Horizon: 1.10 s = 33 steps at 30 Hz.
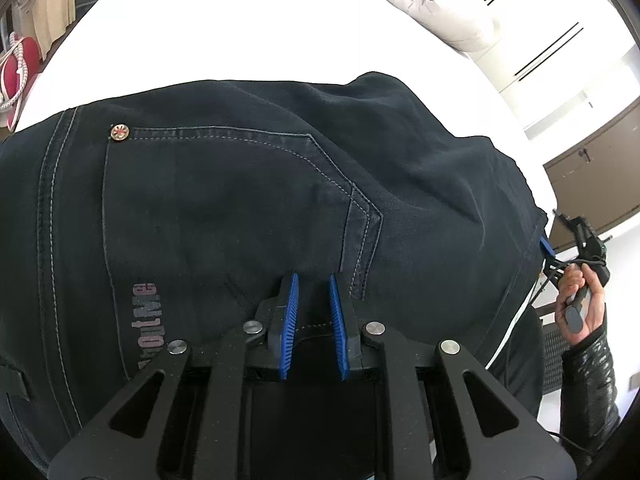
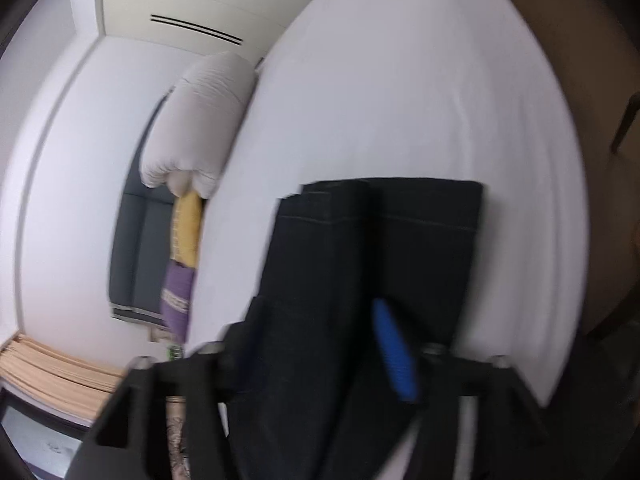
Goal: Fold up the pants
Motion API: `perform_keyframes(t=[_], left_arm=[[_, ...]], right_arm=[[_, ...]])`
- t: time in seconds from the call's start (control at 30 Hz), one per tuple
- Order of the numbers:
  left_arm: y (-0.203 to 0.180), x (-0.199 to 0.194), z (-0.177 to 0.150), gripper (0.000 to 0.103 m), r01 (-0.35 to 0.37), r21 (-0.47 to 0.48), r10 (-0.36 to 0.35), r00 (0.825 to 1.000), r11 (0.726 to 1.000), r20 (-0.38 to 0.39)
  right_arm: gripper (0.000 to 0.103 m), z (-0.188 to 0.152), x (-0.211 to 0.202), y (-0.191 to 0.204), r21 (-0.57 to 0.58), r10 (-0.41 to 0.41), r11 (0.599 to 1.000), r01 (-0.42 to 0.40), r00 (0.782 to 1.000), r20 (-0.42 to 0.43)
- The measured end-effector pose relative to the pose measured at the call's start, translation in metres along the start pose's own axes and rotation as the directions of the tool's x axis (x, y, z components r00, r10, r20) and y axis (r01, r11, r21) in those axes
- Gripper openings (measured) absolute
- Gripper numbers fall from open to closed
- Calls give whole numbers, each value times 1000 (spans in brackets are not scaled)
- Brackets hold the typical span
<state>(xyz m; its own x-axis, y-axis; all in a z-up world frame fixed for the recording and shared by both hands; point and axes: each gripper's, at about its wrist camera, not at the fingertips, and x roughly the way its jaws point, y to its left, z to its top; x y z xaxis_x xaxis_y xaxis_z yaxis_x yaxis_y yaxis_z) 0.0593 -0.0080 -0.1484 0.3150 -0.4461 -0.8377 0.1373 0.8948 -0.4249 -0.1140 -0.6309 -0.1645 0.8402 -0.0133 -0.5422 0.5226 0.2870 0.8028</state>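
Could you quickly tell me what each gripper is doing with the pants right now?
Left gripper: shut on the pants, pinching fabric near the back pocket.
Right gripper: shut on the pants, fabric lying between its fingers; the view is blurred.

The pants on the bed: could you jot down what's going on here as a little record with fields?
item: dark pants, back pocket with a rivet facing up
surface: white bed
left gripper: jaws closed on the waist edge of the pants
right gripper: pants cloth lies between its jaws; view is blurred
leg ends: lie side by side on the bed, seen in the right wrist view
right hand: holds its gripper at the far edge of the pants
nearby: pale duvet rolled beside the bed
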Motion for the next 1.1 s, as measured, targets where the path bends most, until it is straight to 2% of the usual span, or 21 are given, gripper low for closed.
perform_keyframes(t=[0.1, 0.17, 0.2, 0.23, 0.27, 0.33, 0.47, 0.6, 0.67, 0.73, 0.8, 0.9, 0.93, 1.03, 1.07, 1.1], left_arm=[[-1, -2, -1, 16, -8, -1, 8, 1000, 1000, -5], [-2, -1, -1, 16, -12, -1, 12, 1000, 1000, -7], [-3, -1, -1, 16, -13, 0, 13, 1000, 1000, -7], [-3, 0, -1, 16, -14, 1, 14, 1000, 1000, -8], [-3, 0, -1, 16, -14, 0, 14, 1000, 1000, -8], [-3, 0, 0, 16, -15, -1, 15, 1000, 1000, -10], [-5, 2, 2, 16, -16, 6, 16, 1000, 1000, -18], [-7, 2, 4, 16, -21, 22, 21, 999, 1000, -24], [-9, 3, 4, 16, -24, 25, 24, 999, 999, -23], [-9, 3, 4, 16, -23, 20, 23, 999, 1000, -22], [-10, 4, 4, 16, -24, 21, 25, 999, 999, -22], [-11, 4, 4, 16, -26, 22, 26, 999, 999, -24], [-11, 4, 4, 16, -25, 21, 26, 999, 999, -25], [-9, 3, 3, 16, -22, 18, 23, 999, 1000, -23], [-10, 4, 4, 16, -25, 19, 25, 999, 1000, -24], [-9, 4, 3, 16, -27, 22, 27, 999, 999, -24]], right_arm=[[70, -2, 8, 10, -20, -23, 1000, 23, 1000, 9], [57, 0, 8, 7, -13, -32, 999, 32, 999, 7], [40, -1, 6, 5, -12, -39, 999, 39, 999, 1], [17, 2, 5, 1, -8, -54, 998, 54, 998, -8], [7, 3, 8, -2, 2, -75, 997, 75, 997, -17], [5, 5, 10, -9, 31, -78, 996, 78, 997, -15], [3, 5, -12, -9, 17, -92, 996, 91, 995, 37], [3, 13, -17, -14, 25, -114, 993, 113, 992, 61], [3, 13, -17, -16, 37, -100, 994, 98, 994, 53], [4, 13, -9, -17, 50, -36, 998, 35, 999, 10], [10, 13, 3, -15, 70, -31, 997, 33, 999, -32], [38, 16, 10, -21, 142, 21, 990, -15, 999, -42], [40, 17, 10, -20, 143, 32, 989, -27, 999, -29], [37, 18, 14, -12, 95, 9, 995, -7, 1000, -16], [33, 19, 17, -12, 96, 9, 995, -7, 1000, -28], [25, 19, 18, -14, 104, 14, 995, -10, 999, -34]])
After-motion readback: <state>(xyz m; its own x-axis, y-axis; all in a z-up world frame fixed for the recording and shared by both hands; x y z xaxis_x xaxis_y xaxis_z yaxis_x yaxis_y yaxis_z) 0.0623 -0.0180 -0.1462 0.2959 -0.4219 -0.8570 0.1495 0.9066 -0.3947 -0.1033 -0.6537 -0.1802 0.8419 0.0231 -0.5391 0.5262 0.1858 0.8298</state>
